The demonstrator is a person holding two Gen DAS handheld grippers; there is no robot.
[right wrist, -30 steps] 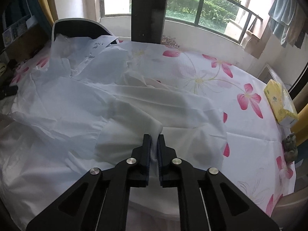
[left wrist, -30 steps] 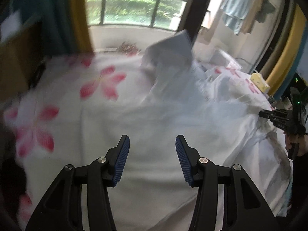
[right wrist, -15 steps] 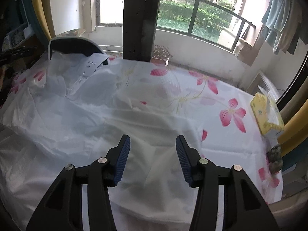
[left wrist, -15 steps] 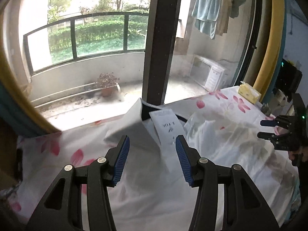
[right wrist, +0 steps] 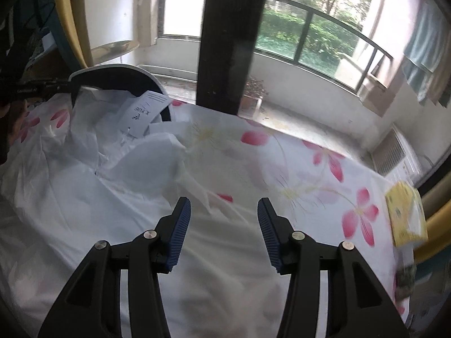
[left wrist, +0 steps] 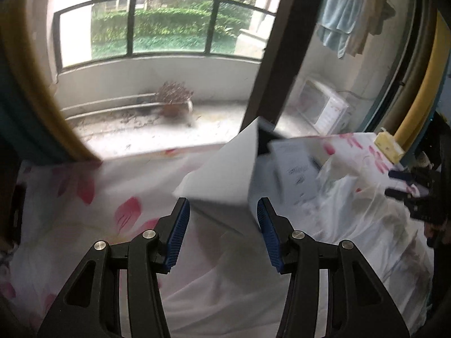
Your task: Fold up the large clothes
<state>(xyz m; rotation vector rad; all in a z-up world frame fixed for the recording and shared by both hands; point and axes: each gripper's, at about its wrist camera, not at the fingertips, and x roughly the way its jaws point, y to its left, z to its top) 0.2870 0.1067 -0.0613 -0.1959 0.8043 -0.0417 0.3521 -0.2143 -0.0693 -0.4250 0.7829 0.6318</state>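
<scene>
The right gripper is seen with its jaws spread and nothing between the blue pads; they were opening just now, so the cloth isn't being pinched at all. It's hung over the near part of the white garment, which is laid out rumpled across the flowered bedsheet. The left gripper is held open too, nothing clamped, and it's pointed at the same garment from the other side, where a stiff white fold is stuck up right in front of the pads.

Stuff that can be counted:
- One white garment, spread over most of the bed, bunched towards the far-left side in the right wrist view.
- One paper tag with black print, lying on the bunched-up top end of the garment; it's also seen in the left wrist view.
- One yellow tissue box at the right edge of the bed, well apart from the garment.
- One dark window post, with a balcony railing behind it.
- One potted plant on the balcony floor.
- A few towels hung up outside; the exact number can't be told because they overlap.

Both views are a bit blurred.
</scene>
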